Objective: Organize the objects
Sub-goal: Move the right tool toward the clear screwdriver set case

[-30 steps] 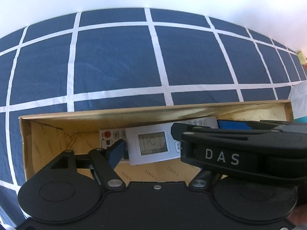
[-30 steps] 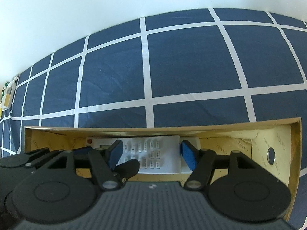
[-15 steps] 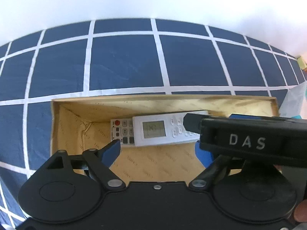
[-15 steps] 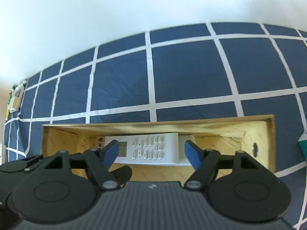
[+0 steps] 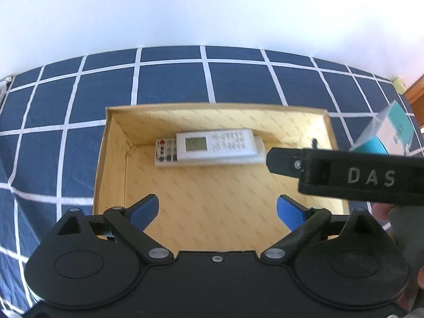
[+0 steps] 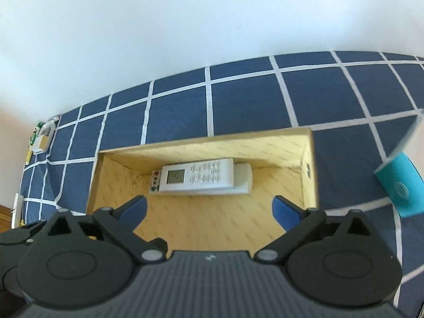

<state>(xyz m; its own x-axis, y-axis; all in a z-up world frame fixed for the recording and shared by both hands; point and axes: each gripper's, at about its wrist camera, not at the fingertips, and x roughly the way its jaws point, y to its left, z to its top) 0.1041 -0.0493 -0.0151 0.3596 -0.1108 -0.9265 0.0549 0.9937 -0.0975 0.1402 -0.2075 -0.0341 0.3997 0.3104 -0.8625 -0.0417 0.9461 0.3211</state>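
A tan cardboard box [image 5: 114, 143] [image 6: 308, 153] lies open on a navy checked bedspread. Against its far wall a white remote with a small screen [image 5: 216, 144] [image 6: 197, 176] rests on top of a second white remote with a red button [image 5: 165, 153] [image 6: 155, 181]. My left gripper [image 5: 217, 212] hangs above the box floor, jaws opening, with nothing between them. My right gripper [image 6: 209, 209] is likewise above the box, jaws opening and empty. The right gripper's black body marked "DAS" [image 5: 365, 177] crosses the left wrist view at the right.
A teal and white carton [image 5: 389, 132] [image 6: 400, 182] lies on the bedspread right of the box. Small items [image 6: 42, 137] sit at the bed's far left edge. A white wall rises behind the bed. Wooden furniture [image 5: 416, 92] shows at far right.
Both grippers have risen and pulled back from the box, and their jaws have spread apart. The white remote with the screen now lies free on the other remote inside the box.
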